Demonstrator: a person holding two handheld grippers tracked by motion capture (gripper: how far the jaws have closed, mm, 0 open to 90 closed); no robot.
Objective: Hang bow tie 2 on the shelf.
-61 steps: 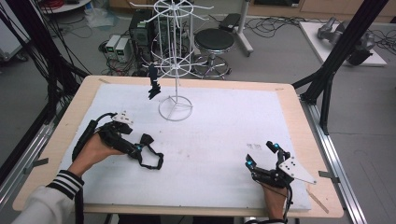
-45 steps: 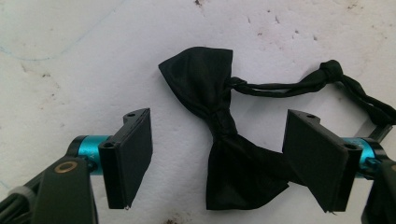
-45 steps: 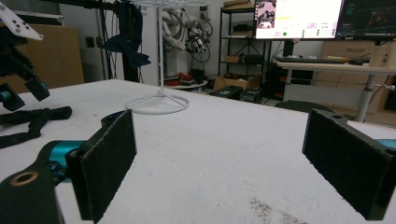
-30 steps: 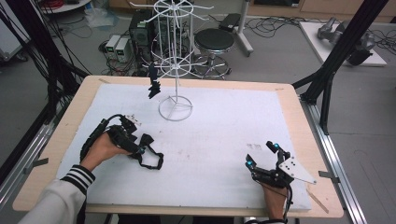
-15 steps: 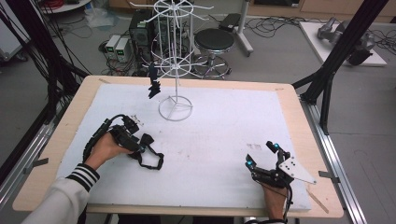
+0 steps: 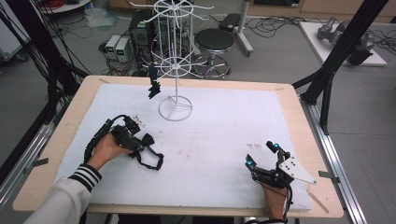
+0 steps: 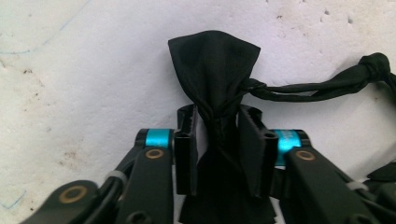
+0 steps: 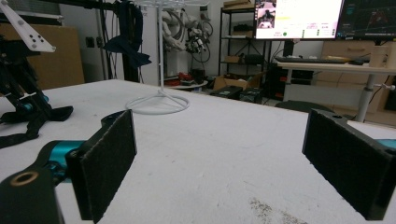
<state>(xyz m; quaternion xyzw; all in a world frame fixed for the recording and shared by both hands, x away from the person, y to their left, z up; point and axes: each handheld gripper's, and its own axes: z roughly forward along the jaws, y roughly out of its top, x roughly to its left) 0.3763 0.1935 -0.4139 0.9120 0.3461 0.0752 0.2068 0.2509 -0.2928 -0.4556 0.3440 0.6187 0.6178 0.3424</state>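
On the white desk we've got our left hand-held gripper freshly clamped on the black bow tie, right hand-held gripper spread open, hanging it on the rack still left.

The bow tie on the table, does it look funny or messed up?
A bit. The bow tie is squeezed at its middle by the left gripper, whose fingers have just been closing on it, so the cloth bunches up, and its strap trails loose across the table. Nothing looks torn.
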